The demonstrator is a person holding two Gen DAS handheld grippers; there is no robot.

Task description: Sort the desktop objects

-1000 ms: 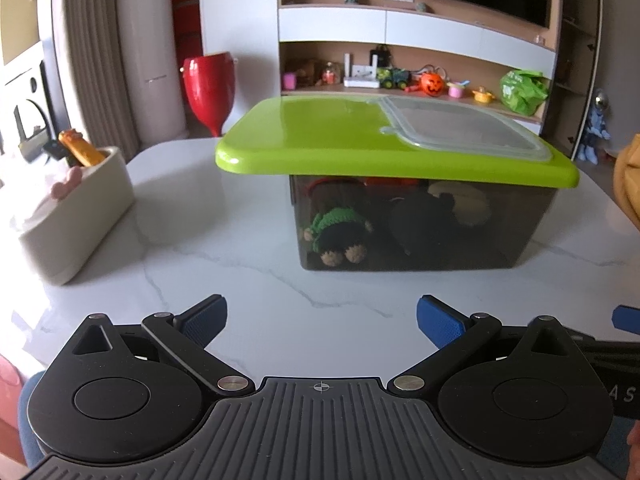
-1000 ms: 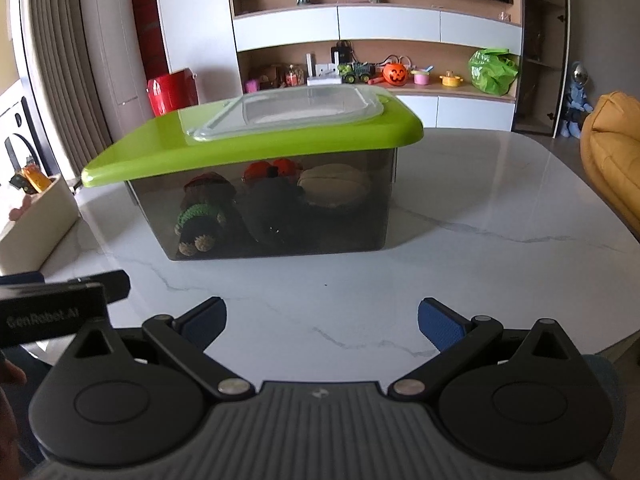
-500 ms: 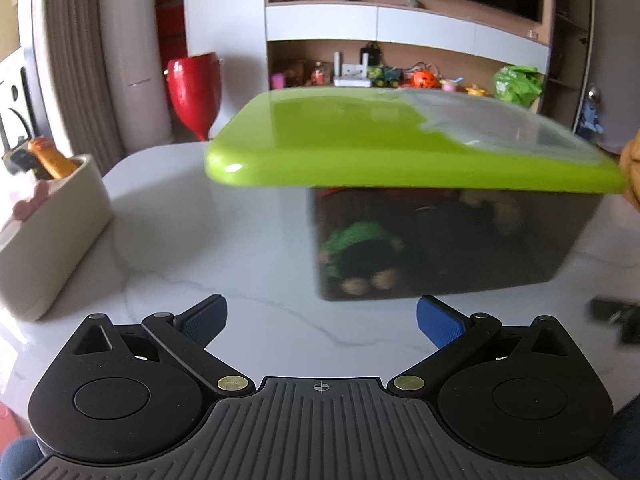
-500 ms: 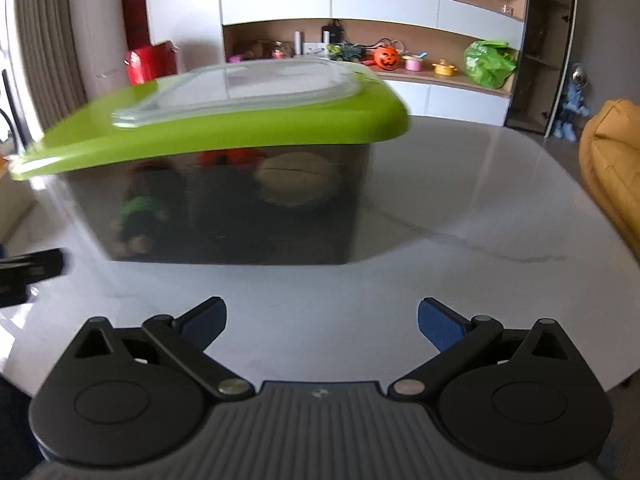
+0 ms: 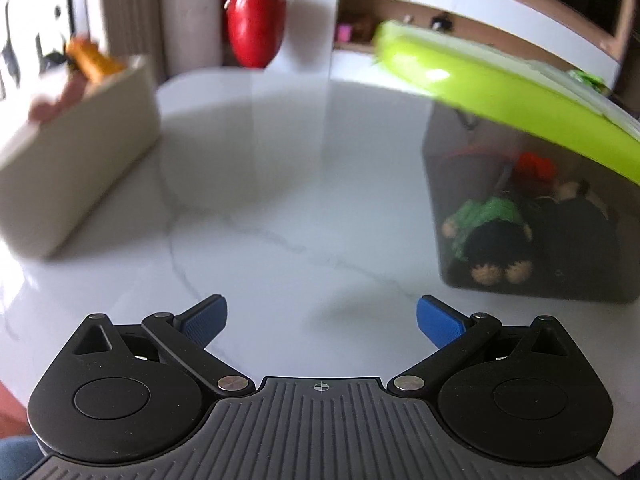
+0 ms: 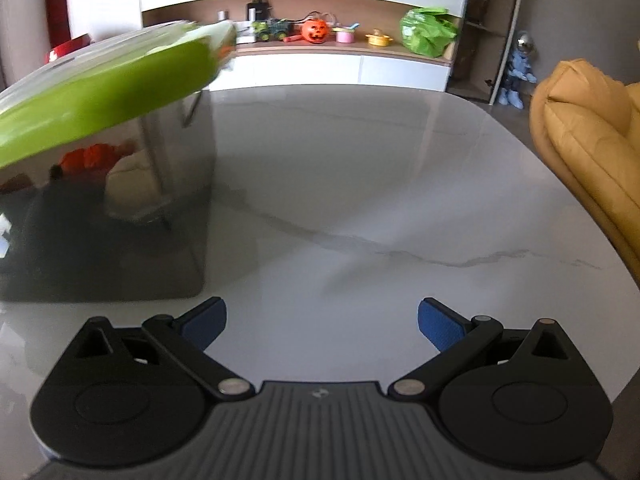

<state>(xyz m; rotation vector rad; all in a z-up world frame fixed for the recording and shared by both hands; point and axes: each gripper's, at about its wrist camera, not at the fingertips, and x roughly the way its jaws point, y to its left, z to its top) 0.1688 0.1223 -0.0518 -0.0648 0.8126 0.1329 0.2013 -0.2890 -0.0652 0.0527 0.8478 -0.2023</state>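
A dark see-through storage box (image 5: 532, 216) with a lime green lid (image 5: 480, 80) stands on the white marble table (image 5: 280, 208). Knitted toys lie inside it, one green and black (image 5: 488, 236). In the left wrist view the box is at the right; in the right wrist view the box (image 6: 100, 216) and its lid (image 6: 104, 92) are at the left. My left gripper (image 5: 322, 320) is open and empty, low over the table to the box's left. My right gripper (image 6: 322, 320) is open and empty, low over the table to the box's right.
A white bin (image 5: 68, 152) holding an orange item (image 5: 92, 62) stands at the table's left side. A red vase (image 5: 256, 26) stands beyond the table. A yellow sofa (image 6: 588, 136) sits past the table's right edge. Shelves with toys (image 6: 316, 32) line the back wall.
Both grippers have swung outward and closer to the table: the left one to the box's left side, the right one to its right side. The box now sits at each view's edge.
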